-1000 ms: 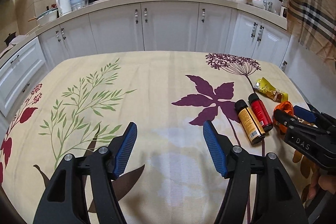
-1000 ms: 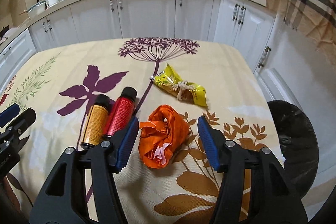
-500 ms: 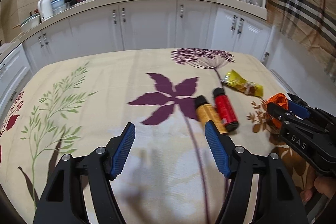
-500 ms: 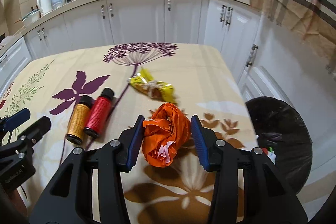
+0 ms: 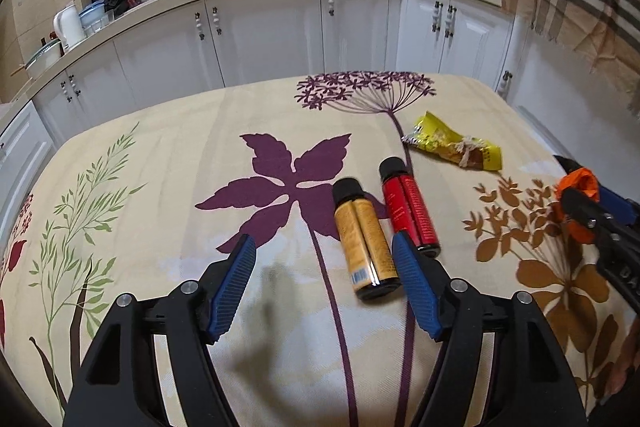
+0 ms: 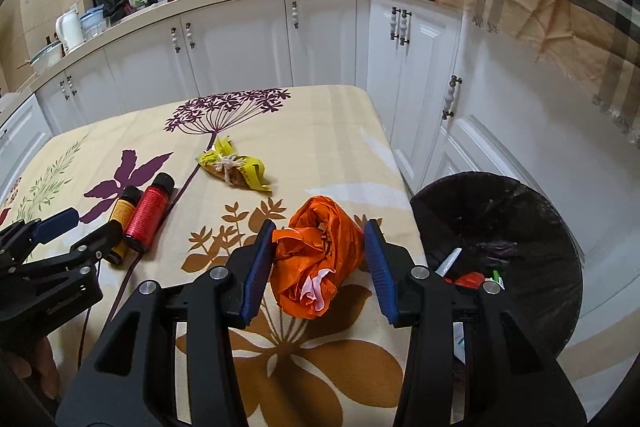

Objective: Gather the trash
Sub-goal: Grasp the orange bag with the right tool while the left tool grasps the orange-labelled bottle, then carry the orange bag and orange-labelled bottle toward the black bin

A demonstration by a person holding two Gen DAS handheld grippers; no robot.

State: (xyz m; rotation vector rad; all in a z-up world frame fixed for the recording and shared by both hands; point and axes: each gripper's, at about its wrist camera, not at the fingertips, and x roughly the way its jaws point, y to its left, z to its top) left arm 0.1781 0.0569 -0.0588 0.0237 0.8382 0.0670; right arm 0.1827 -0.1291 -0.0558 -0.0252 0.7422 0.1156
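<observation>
Orange crumpled bag (image 6: 318, 259), the trash item, is clamped between the blue fingers (image 6: 256, 267) of the right gripper (image 6: 320, 259), lifted above the floral-clothed bench (image 6: 320, 147) near its right edge, beside a black-lined bin (image 6: 520, 227) on the floor. Left gripper (image 5: 324, 283) hovers over the bench with its fingers (image 5: 234, 285) spread and nothing between them. Just beside its right finger lie a yellow bottle (image 5: 362, 239) and a red bottle (image 5: 408, 205) side by side, with a yellow snack wrapper (image 5: 452, 143) farther off.
</observation>
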